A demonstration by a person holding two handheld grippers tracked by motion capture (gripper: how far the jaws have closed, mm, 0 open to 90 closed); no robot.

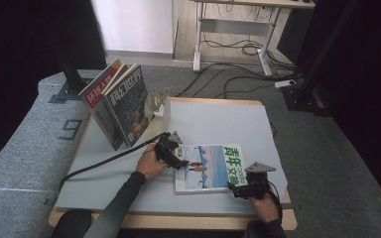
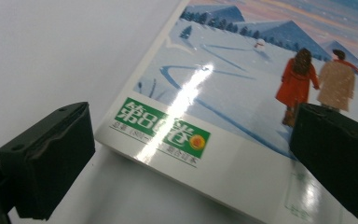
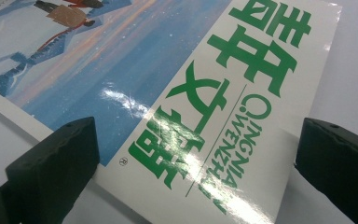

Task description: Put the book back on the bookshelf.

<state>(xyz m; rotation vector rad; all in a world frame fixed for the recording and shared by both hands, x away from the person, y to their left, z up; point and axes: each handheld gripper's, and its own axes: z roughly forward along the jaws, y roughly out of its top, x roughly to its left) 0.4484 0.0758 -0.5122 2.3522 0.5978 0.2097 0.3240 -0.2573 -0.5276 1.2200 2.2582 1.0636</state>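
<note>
Nearest the table's front edge, the right claw (image 1: 234, 189) sits at the lower right corner of a magazine (image 1: 211, 167), gripped by a hand (image 1: 264, 203) that comes up from below. In the right gripper view its two black jaws stand wide apart, one on each side of the big green title (image 3: 242, 60) printed on the white band of the cover, and they close on nothing; whether they touch the paper I cannot tell.

The magazine lies flat on the grey table (image 1: 218, 119), a little right of the middle, cover up, showing a snowy scene under a pink and blue sky.

A bit farther in, the left claw (image 1: 179, 163) rests over the magazine's left edge, held by the other hand (image 1: 151, 162), with a black cable (image 1: 104, 162) trailing away to the left. In the left gripper view these jaws are also spread wide and hold nothing: one is over bare table beside the cover's edge, the other over the cover just below two walking figures (image 2: 319, 84). Between them sits a small green label (image 2: 163, 134).

Farther back on the left, two more magazines (image 1: 121, 101) stand leaning in a light-coloured rack (image 1: 159, 104).

Beyond the table there is grey floor with cables and the legs of a desk (image 1: 233, 34).
</note>
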